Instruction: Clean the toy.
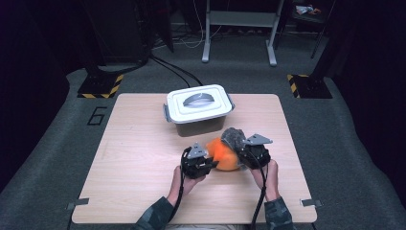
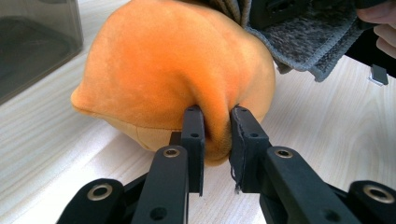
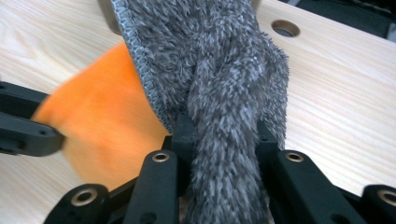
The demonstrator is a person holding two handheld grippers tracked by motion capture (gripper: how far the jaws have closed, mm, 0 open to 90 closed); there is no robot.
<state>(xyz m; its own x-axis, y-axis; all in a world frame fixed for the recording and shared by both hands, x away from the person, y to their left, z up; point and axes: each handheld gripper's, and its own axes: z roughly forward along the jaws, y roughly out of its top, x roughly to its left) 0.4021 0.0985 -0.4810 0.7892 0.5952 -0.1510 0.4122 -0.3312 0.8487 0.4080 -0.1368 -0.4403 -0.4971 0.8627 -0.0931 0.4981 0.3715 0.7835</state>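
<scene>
An orange plush toy [image 1: 223, 153] lies on the wooden table [image 1: 139, 158] in front of the box. My left gripper [image 1: 203, 162] is shut on a fold of the orange plush [image 2: 187, 74], its jaws pinching the fabric at the near side. A grey fuzzy cloth [image 1: 233, 137] lies over the plush's right side. My right gripper [image 1: 246, 153] is shut on a bunched strip of that grey cloth [image 3: 219, 93], with the orange plush [image 3: 102, 126] just to its left.
A lidded plastic box [image 1: 198, 108] with a white lid and grey handle stands behind the plush at the table's middle back. Its smoky wall [image 2: 32, 46] is close on the left in the left gripper view. A round hole [image 3: 285, 28] is in the tabletop.
</scene>
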